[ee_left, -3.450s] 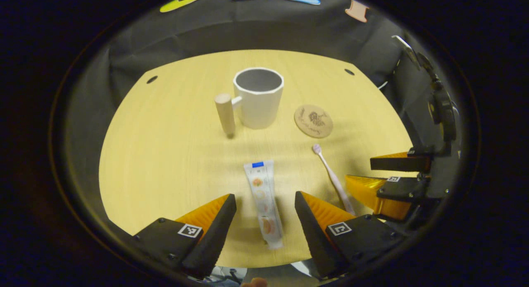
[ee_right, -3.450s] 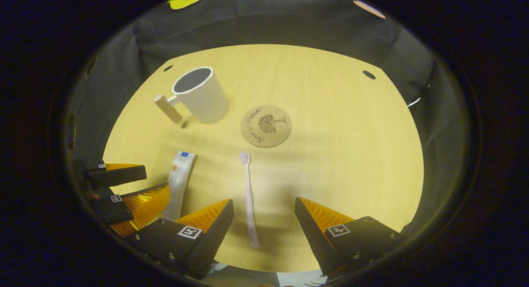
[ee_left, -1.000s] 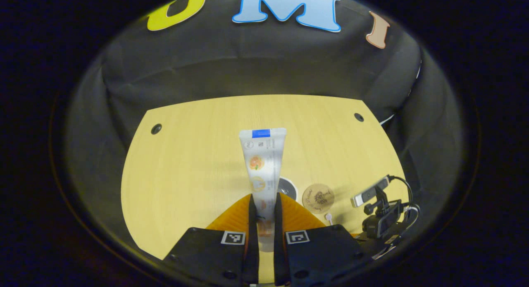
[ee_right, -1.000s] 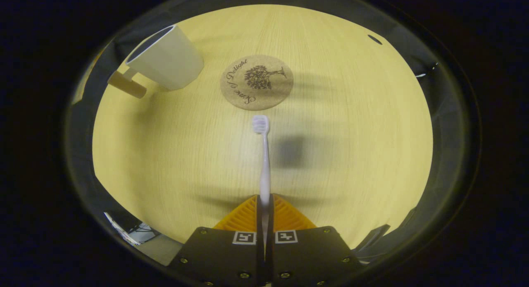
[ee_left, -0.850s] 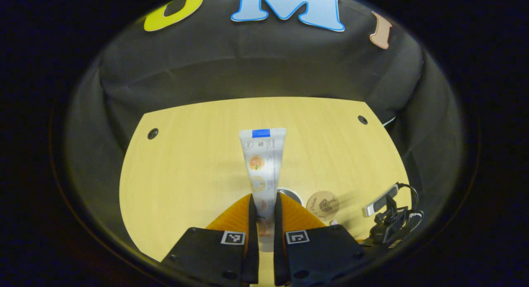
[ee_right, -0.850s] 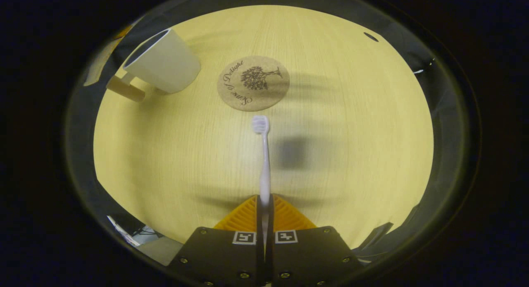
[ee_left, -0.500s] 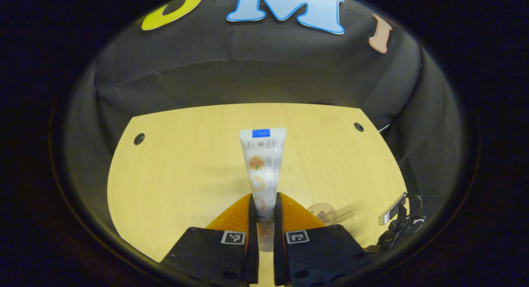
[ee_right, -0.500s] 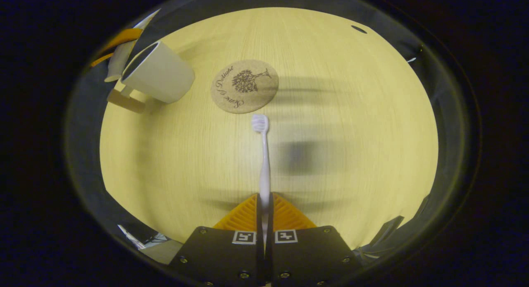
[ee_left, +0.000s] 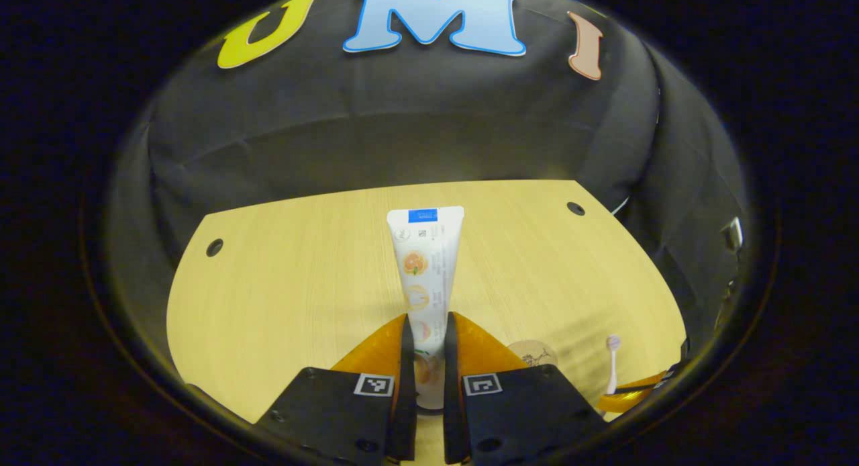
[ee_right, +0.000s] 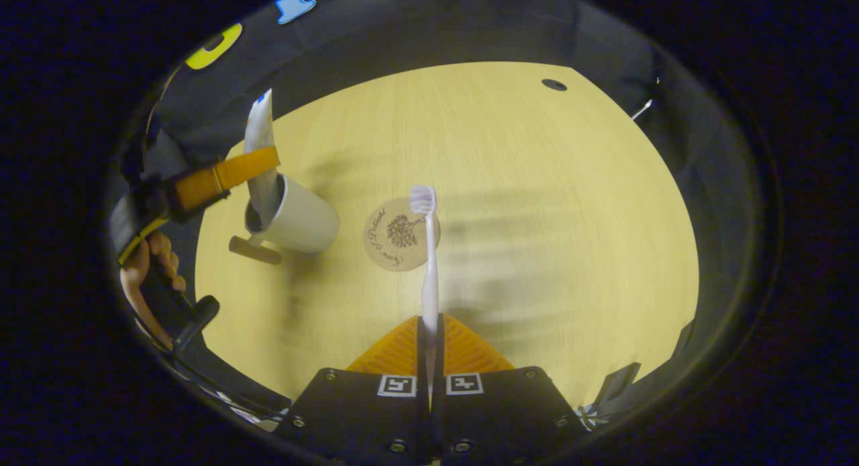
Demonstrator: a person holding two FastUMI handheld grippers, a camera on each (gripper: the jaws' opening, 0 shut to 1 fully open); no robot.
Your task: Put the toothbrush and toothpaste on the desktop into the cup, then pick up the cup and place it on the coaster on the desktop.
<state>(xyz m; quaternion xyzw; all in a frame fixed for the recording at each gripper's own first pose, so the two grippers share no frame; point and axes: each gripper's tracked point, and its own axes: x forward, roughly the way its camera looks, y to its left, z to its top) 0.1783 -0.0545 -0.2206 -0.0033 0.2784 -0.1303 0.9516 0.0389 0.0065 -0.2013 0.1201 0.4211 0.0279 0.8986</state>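
White toothpaste [ee_left: 425,271] upright, cap down, pinched by left tool [ee_left: 425,358]; right tool [ee_right: 429,345] pinches toothbrush [ee_right: 427,264].

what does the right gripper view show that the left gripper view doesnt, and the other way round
Right gripper view: the white cup with its wooden handle, the toothpaste dipping into its mouth, and a hand holding the left gripper. Left gripper view: the toothpaste's printed face and the table's far-left hole. Both: toothpaste clamped in the left gripper, toothbrush clamped in the right gripper, the cork coaster, the wooden table.
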